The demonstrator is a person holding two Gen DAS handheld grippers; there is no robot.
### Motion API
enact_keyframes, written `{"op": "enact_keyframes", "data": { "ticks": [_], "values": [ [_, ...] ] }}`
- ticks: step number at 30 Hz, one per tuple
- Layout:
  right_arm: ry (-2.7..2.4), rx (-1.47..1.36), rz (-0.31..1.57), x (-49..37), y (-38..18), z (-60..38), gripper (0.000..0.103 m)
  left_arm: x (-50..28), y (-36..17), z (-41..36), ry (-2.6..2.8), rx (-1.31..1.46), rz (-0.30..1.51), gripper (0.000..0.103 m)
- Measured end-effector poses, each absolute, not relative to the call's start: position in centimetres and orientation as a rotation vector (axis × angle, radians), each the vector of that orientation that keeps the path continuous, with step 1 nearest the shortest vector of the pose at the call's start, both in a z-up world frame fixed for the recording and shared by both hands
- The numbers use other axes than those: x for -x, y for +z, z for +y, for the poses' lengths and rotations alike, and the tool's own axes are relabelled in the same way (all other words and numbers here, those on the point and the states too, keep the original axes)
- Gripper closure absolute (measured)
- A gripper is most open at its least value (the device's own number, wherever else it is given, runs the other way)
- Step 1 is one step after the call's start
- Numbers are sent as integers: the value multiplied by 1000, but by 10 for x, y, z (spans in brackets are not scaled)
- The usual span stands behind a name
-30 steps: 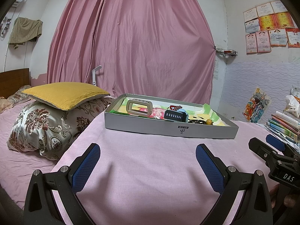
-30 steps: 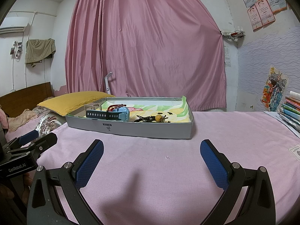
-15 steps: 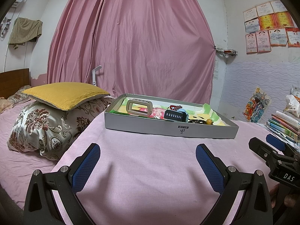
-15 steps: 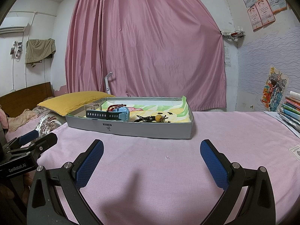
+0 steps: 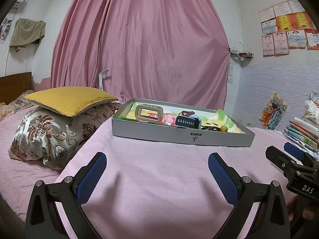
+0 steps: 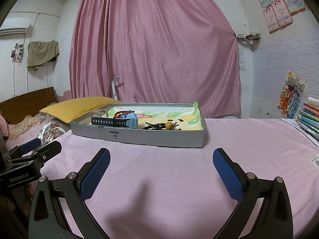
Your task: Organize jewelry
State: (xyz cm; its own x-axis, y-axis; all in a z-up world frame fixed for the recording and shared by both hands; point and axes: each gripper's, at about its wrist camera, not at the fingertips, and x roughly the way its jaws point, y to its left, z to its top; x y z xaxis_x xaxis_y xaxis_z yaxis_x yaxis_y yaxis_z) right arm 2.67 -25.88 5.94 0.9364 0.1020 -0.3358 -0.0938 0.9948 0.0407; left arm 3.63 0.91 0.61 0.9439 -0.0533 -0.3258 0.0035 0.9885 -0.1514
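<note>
Both tongs, left [image 5: 157, 171] and right [image 6: 161, 168], gape wide, empty, hovering over the bed. Watch [image 6: 117, 121], beads and dark tangle [image 6: 159, 126] all sit in my tray [image 6: 139, 137]. Sorted or not, unclear.

"DAS" (white) on right gripper [image 5: 295, 155]

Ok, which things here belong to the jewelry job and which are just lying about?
Job: grey tray, blue watch, red bead bracelet, dark tangle with yellow bead.
Lying about: yellow pillow, floral pillow, book stack.
</note>
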Motion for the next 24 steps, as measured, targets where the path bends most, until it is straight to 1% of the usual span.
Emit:
{"op": "enact_keyframes", "data": {
  "ticks": [24],
  "values": [
    [101,-24,346,-27,59,-259,2,-32,11,12,4,109,341,1]
  ]
}}
